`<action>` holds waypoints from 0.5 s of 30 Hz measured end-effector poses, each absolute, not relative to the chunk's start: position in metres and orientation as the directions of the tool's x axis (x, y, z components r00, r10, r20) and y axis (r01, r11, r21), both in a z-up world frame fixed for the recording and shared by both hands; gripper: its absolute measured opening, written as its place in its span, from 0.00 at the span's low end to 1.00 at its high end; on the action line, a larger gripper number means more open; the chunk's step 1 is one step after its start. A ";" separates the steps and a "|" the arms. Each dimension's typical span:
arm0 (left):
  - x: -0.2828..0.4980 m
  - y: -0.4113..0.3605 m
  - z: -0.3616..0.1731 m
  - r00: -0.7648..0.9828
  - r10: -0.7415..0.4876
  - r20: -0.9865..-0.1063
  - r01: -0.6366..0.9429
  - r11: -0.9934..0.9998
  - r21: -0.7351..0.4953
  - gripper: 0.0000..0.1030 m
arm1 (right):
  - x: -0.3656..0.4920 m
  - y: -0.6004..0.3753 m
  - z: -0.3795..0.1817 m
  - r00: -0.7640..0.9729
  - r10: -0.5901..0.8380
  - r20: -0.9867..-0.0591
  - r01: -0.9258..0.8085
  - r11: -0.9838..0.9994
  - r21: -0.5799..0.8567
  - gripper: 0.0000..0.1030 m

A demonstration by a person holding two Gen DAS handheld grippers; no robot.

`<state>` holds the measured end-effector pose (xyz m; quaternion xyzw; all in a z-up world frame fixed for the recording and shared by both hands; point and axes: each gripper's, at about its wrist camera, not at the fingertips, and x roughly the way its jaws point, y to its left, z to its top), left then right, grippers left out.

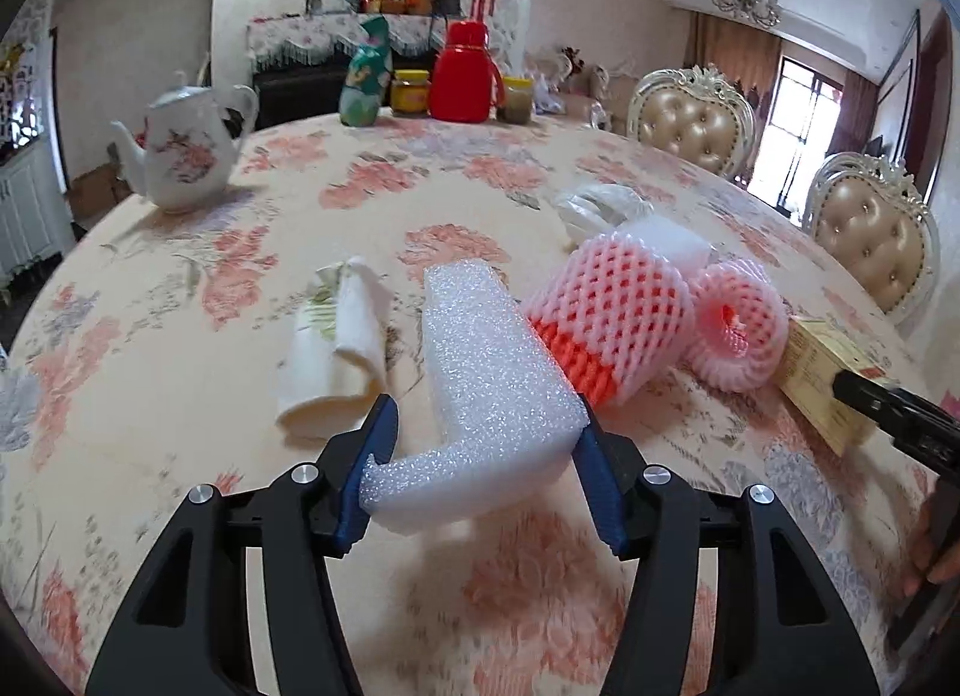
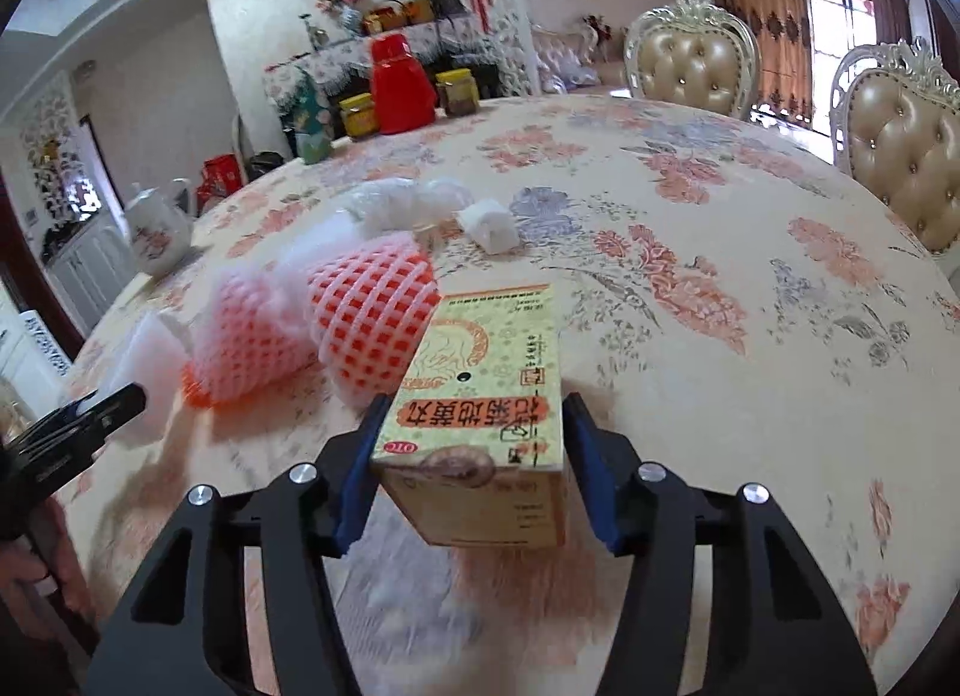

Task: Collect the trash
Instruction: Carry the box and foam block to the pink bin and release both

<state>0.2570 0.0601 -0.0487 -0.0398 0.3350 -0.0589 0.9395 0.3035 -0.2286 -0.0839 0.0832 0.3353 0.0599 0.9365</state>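
A white foam block [image 1: 480,372], L-shaped, lies on the floral tablecloth [image 1: 150,444]. My left gripper [image 1: 486,417] is shut on its near end, both blue pads against its sides. My right gripper [image 2: 477,417] is shut on a yellow medicine box [image 2: 480,396] printed with red characters. In the left wrist view that box [image 1: 822,366] shows at the right with a black finger on it. Two pink foam fruit nets [image 1: 606,306] [image 1: 735,330] lie between the two held things. A folded paper napkin [image 1: 342,336] sits left of the foam.
A crumpled white plastic bag [image 2: 396,204] and a tissue wad [image 2: 489,225] lie beyond the nets. A white teapot [image 1: 183,150] stands far left. A red thermos [image 1: 465,75], jars and a green bag line the far edge. Padded chairs [image 2: 690,60] flank the right side.
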 end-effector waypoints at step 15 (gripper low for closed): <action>0.143 0.011 -0.023 0.868 -0.133 -0.479 0.115 0.991 -0.067 0.53 | 0.202 -0.268 -0.071 0.804 0.260 -0.534 -0.122 0.952 0.279 0.54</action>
